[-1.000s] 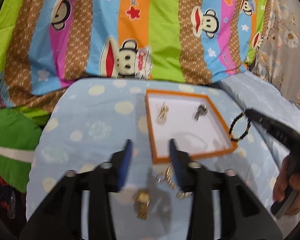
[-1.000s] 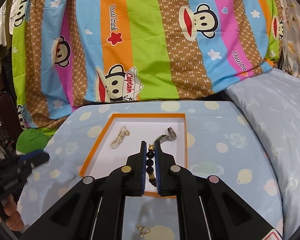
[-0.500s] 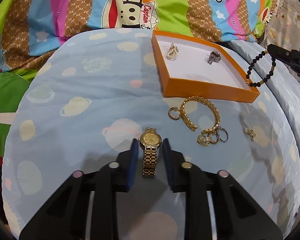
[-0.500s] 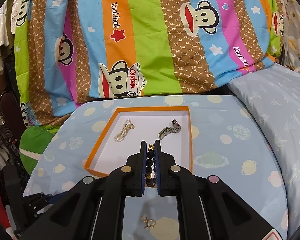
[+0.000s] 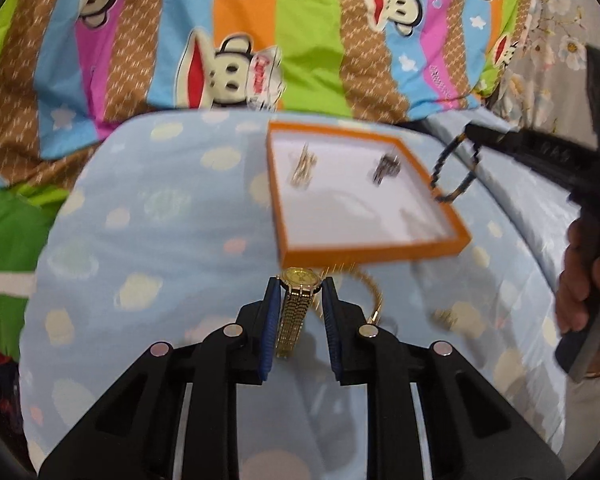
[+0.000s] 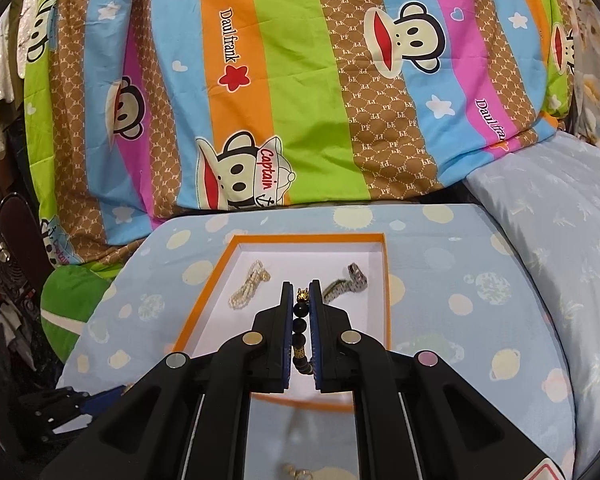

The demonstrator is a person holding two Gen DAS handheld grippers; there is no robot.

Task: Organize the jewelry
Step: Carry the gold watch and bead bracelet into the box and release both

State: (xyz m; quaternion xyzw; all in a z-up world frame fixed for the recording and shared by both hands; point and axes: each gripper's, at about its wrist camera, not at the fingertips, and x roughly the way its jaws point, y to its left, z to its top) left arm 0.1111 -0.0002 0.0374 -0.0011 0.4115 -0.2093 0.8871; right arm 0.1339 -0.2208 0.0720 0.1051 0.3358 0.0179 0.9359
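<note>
An orange-rimmed white tray (image 5: 374, 254) (image 6: 204, 304) lies on the light blue spotted cushion. It holds a pearl piece (image 5: 304, 168) (image 6: 250, 284) and a silver watch (image 5: 386, 168) (image 6: 346, 282). My left gripper (image 5: 299, 284) is shut on a gold watch (image 5: 298, 300), lifted just in front of the tray's near rim. My right gripper (image 6: 301, 286) is shut on a black bead bracelet (image 6: 300, 320) with a gold charm, held over the tray; the bracelet also hangs in the left wrist view (image 5: 456, 168).
A gold chain bracelet (image 5: 370, 286) and small gold pieces (image 5: 444, 316) lie on the cushion (image 5: 160, 240) near the tray's front; an earring (image 6: 298, 471) lies below my right gripper. A striped monkey-print blanket (image 6: 300, 80) rises behind. A pale pillow (image 6: 560, 220) lies to the right.
My left gripper closed on the gold watch and lifted it toward the tray's front rim. My right gripper kept hold of the bead bracelet over the tray.
</note>
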